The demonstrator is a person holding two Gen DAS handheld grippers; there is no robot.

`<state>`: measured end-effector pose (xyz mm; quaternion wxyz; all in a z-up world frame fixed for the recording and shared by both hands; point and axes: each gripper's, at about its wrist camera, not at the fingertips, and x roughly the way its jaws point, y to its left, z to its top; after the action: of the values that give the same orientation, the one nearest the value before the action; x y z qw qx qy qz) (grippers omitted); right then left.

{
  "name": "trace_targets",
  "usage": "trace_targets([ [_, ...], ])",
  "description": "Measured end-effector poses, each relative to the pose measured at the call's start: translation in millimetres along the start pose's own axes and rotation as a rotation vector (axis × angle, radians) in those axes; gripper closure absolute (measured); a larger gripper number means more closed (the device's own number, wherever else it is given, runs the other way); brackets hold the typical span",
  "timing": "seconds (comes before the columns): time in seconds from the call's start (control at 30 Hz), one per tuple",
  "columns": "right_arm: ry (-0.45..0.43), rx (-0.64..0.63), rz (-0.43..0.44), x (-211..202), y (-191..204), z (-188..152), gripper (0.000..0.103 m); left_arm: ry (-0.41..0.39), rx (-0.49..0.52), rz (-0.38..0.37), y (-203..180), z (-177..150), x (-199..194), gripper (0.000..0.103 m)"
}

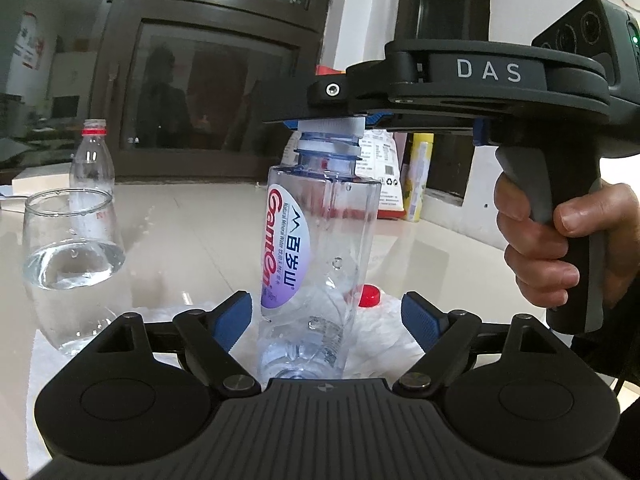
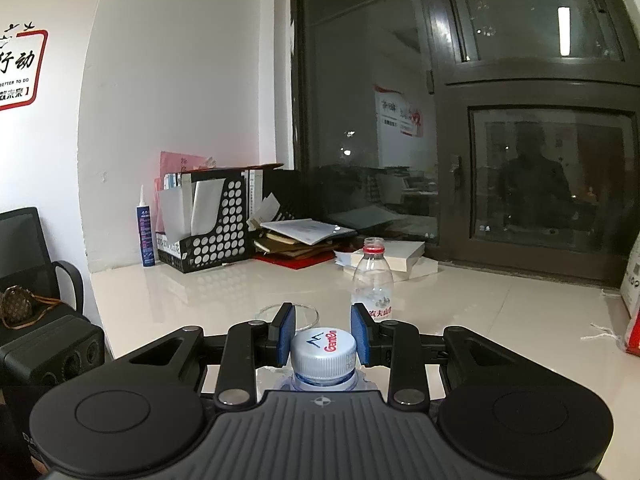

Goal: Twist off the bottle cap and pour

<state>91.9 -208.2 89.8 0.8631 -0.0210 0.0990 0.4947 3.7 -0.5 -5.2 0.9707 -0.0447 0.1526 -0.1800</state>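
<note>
1. Only the left wrist view shows the drinking glass at the far left, round, clear and partly filled with water. It stands on crumpled white tissue with a loose red cap lying on it.
2. Behind the glass stands an uncapped empty bottle with a red neck ring. The right wrist view shows it too, farther back on the glossy pale table.
3. The Ganten bottle stands upright in the middle, clear ribbed plastic with a purple-white label. It sits between the spread blue pads of the left gripper, which do not touch it.
4. The right gripper comes in level from the right, a hand around its grey grip. Its ridged blue pads press both sides of the white ribbed cap.
5. Only the right wrist view shows the perforated black file rack and stacked papers at the far left wall.
</note>
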Motion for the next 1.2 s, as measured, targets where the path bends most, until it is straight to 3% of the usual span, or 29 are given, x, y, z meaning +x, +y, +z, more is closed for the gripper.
trace_targets([
  [0.23, 0.000, -0.009, -0.002, 1, 4, 0, 0.069, -0.032, 0.024, 0.012, -2, 4, -4, 0.020],
  [0.37, -0.007, -0.001, 0.000, 3, 5, 2, 0.069, -0.044, 0.053, 0.034, -5, 7, -6, 0.045],
  [0.63, -0.011, 0.032, 0.017, 0, 2, 0, 0.070, -0.042, 0.082, 0.048, -12, 4, -8, 0.047],
  [0.67, -0.016, 0.051, 0.024, 0, 0, 0, 0.074, -0.042, 0.086, 0.050, -14, 3, -9, 0.047],
  [0.73, -0.025, 0.077, 0.028, -2, -6, 1, 0.092, -0.041, 0.096, 0.051, -15, 3, -9, 0.047],
  [0.9, -0.039, 0.131, 0.039, -7, -24, 7, 0.094, -0.040, 0.120, 0.061, -22, 1, -7, 0.046],
  [1.03, -0.018, 0.080, 0.032, -10, -19, 6, 0.085, -0.044, 0.114, 0.065, -21, 0, -6, 0.046],
  [1.13, -0.016, 0.058, 0.024, -14, -14, 6, 0.062, -0.046, 0.105, 0.066, -20, 0, -6, 0.046],
  [1.2, -0.019, 0.040, 0.007, -15, -8, 6, 0.060, -0.046, 0.103, 0.070, -21, 0, -6, 0.046],
])
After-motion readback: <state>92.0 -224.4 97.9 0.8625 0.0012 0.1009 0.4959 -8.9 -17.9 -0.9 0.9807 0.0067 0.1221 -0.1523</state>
